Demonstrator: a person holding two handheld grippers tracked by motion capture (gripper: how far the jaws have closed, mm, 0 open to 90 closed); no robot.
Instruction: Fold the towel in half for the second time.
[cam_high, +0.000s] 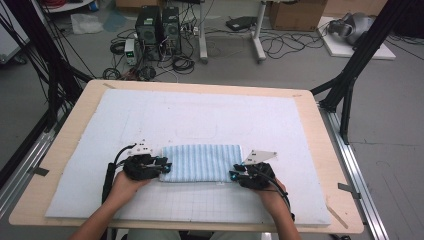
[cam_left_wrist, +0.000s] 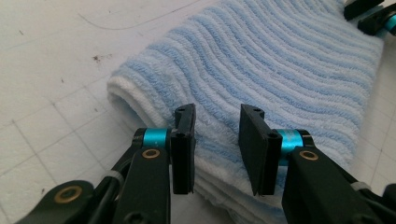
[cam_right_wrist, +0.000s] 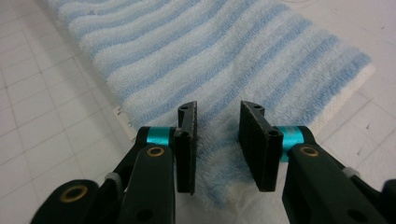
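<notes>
A blue-and-white striped towel (cam_high: 202, 162) lies folded into a flat strip on the white gridded mat (cam_high: 200, 110), near its front edge. My left gripper (cam_high: 165, 167) is at the towel's left end and my right gripper (cam_high: 235, 175) at its right end, each held by a hand. In the left gripper view the jaws (cam_left_wrist: 217, 114) stand apart over the towel (cam_left_wrist: 280, 70), with its folded edge between them. The right gripper's jaws (cam_right_wrist: 217, 109) are likewise parted over the towel's end (cam_right_wrist: 210, 60), with flat pile showing in the gap. The other gripper (cam_left_wrist: 373, 14) shows at the towel's far end.
The mat covers most of a wooden table (cam_high: 320, 150). Black frame legs (cam_high: 350, 85) stand at the table's right and left sides. Computer towers (cam_high: 157, 30), cables and boxes sit on the floor beyond the far edge.
</notes>
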